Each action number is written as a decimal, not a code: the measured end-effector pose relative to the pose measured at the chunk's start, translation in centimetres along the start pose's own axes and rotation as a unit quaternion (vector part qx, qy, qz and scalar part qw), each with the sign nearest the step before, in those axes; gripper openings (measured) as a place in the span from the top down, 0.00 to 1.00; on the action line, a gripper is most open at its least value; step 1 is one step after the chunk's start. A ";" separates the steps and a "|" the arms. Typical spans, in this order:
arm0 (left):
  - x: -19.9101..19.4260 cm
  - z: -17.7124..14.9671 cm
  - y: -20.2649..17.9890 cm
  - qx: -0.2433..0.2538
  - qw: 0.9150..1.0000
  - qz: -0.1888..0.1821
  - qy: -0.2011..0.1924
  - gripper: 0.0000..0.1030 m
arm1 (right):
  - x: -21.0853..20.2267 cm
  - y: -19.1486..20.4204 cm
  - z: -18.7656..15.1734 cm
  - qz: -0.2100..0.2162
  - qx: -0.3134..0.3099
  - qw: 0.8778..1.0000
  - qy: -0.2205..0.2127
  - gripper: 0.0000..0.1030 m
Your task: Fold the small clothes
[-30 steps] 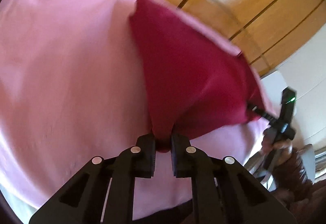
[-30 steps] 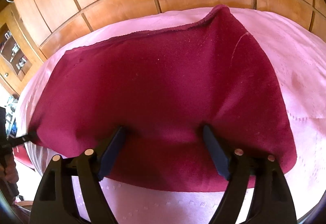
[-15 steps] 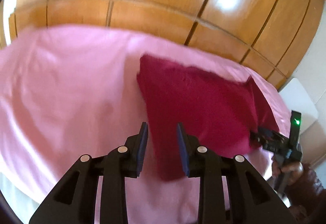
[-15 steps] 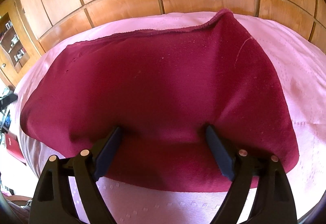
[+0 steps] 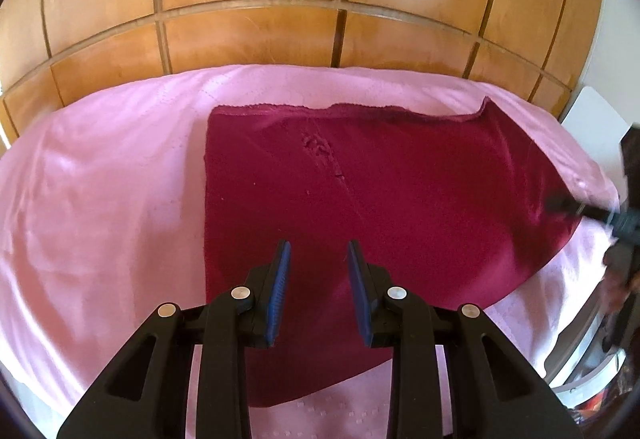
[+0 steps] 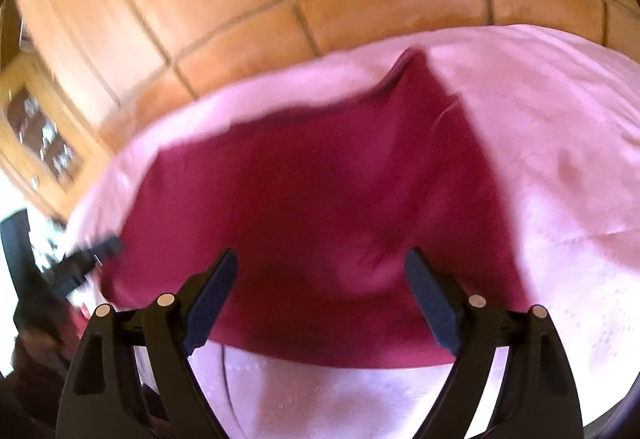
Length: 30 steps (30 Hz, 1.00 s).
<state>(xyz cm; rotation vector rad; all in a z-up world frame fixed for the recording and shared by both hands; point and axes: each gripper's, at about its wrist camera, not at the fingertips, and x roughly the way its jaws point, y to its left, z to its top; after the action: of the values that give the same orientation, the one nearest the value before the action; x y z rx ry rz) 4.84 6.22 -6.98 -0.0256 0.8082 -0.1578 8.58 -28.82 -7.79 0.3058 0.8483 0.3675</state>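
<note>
Your left claw (image 5: 318,285) hangs above the near edge of the dark red cloth (image 5: 360,191), its blue-lined fingers (image 5: 280,291) parted by a narrow gap with nothing between them — the jaws have just been opening, and the fabric under them lies free on the pink bedspread (image 5: 100,199). From this view the cloth is spread flat, its left edge straight and its far edge running along below the wooden panelled wall (image 5: 248,31). Only here do you see a small puckered patch near the cloth's middle, and the far-right corner rising in a soft peak. At the right edge, the tip of your right claw (image 5: 560,204) shows dark against the cloth's right side; whether it touches the fabric cannot be told, since that part is smeared.

The right wrist view is blurred throughout. Your right claw (image 6: 320,299) stands wide apart, the cloth (image 6: 320,191) lying below and beyond its fingers (image 6: 212,295), neither pad pressing on it. This view alone gives the cloth's near hem curving across the bedspread (image 6: 560,143), a glazed wooden cabinet (image 6: 40,135) at the left, and your left claw (image 6: 104,249) as a dark shape beside the cloth's left corner.
</note>
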 end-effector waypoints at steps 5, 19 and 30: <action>0.5 -0.4 0.0 -0.004 1.000 0.001 0.007 0.73 | -1.6 -4.4 2.0 -0.001 0.066 0.998 -0.022 0.17; 1.5 -0.4 0.3 -0.006 1.000 0.004 0.021 0.70 | 2.5 -11.4 1.4 0.023 0.141 0.989 0.035 0.16; 1.9 -0.7 1.2 -0.035 0.999 -0.012 0.022 0.61 | 2.5 -11.2 0.8 0.068 0.145 0.986 0.044 0.35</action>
<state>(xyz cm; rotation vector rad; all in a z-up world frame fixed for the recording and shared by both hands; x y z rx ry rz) 5.83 7.11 -8.93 -0.0981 0.8565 -0.1525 12.92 -37.88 -13.51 0.6233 0.9719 0.3874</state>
